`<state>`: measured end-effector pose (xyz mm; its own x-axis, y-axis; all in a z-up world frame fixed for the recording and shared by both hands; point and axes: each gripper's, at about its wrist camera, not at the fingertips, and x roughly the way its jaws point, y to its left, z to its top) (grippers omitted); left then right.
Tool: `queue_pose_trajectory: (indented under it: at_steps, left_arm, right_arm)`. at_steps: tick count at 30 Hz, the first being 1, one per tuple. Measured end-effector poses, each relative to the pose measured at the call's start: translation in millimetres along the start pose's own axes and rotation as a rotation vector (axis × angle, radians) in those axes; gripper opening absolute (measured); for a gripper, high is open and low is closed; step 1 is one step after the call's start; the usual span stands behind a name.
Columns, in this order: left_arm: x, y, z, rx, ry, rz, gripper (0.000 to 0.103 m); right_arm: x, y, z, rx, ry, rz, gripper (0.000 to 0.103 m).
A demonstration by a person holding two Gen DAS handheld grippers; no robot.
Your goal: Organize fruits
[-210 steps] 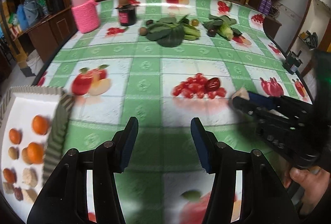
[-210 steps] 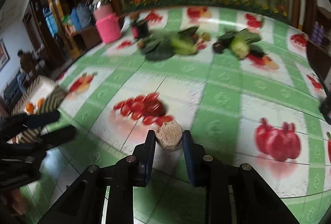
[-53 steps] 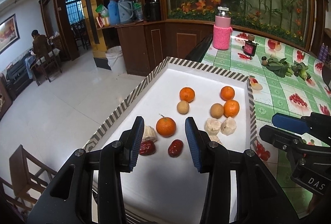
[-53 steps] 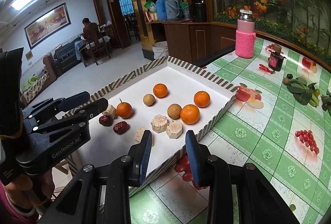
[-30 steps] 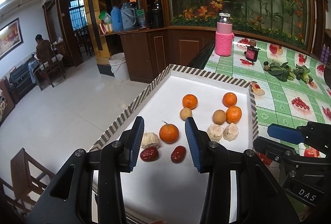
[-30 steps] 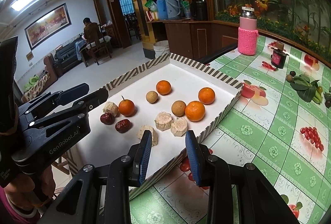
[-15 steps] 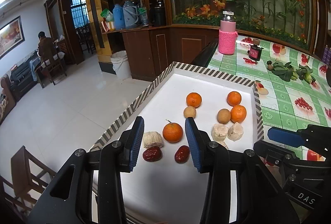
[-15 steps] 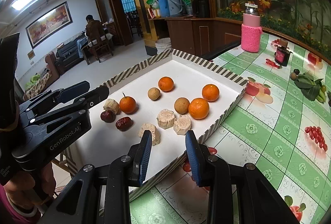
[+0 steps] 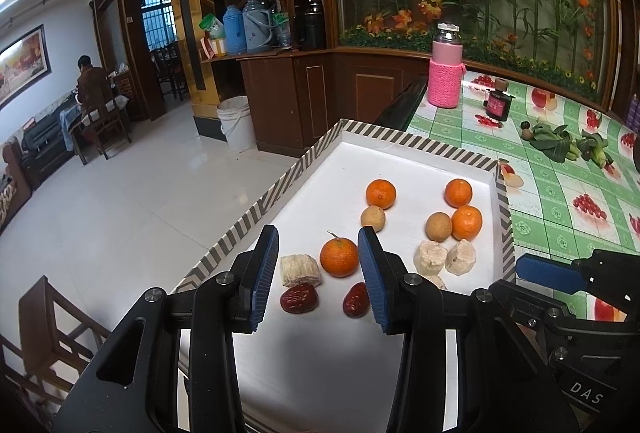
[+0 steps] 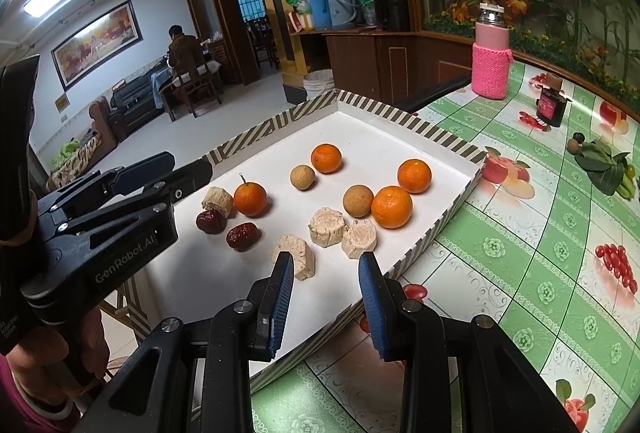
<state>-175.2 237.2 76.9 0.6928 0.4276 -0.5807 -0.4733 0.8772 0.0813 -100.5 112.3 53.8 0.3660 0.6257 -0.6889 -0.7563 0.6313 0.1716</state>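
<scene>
A white tray with a striped rim (image 9: 420, 143) (image 10: 404, 123) sits at the table's edge. It holds several oranges (image 9: 339, 257) (image 10: 250, 198), two round brown fruits (image 9: 373, 218) (image 10: 358, 200), two red dates (image 9: 299, 297) (image 10: 241, 236) and several pale chunks (image 9: 300, 270) (image 10: 327, 226). My left gripper (image 9: 318, 275) is open and empty above the tray's near end, over the stemmed orange. My right gripper (image 10: 325, 295) is open and empty above the tray's near edge, close to a pale chunk (image 10: 298, 255).
The green checked tablecloth (image 10: 540, 273) carries a pink knit-covered bottle (image 10: 491, 63), a small dark jar (image 10: 552, 107) and leafy vegetables (image 10: 604, 165) at the far side. The tray's left side overhangs the floor (image 9: 120, 201). A wooden chair (image 9: 48, 317) stands below.
Seven seconds ago my right gripper held a pale chunk over the table; now it is empty over the tray. In the last second both grippers only drifted slightly.
</scene>
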Motion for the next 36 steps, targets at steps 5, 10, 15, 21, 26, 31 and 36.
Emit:
queue_pose_trajectory:
  at_steps: [5,10,15,21,26,31,36]
  left_arm:
    - [1.0,0.7,0.0,-0.001,0.002,0.008,0.041]
    - [0.5,1.9,0.2,0.004,0.0,0.014,0.041]
    - [0.9,2.2,-0.2,0.005,0.005,0.016,0.041]
    - [0.9,2.0,-0.6,0.007,0.005,0.016,0.041]
    - [1.7,2.0,-0.5,0.006,0.007,0.017,0.041]
    - [4.5,1.4,-1.8,0.009,0.012,0.018,0.041]
    - [-2.6,-6.2,0.8,0.018,-0.015,0.021,0.041]
  right_arm:
    - [1.1,0.6,0.5,-0.002,0.003,0.0,0.032]
    - [1.6,1.5,1.6,-0.004,0.002,0.0,0.032]
    - [3.6,2.2,1.5,-0.002,0.01,0.001,0.032]
    - [5.4,2.9,1.8,-0.004,0.007,0.004,0.032]
    - [8.5,3.5,2.3,-0.006,0.014,0.007,0.032]
    - [8.6,1.7,3.2,0.003,0.011,0.012,0.032]
    - [-0.2,-7.9,1.2,0.026,-0.007,0.006,0.032]
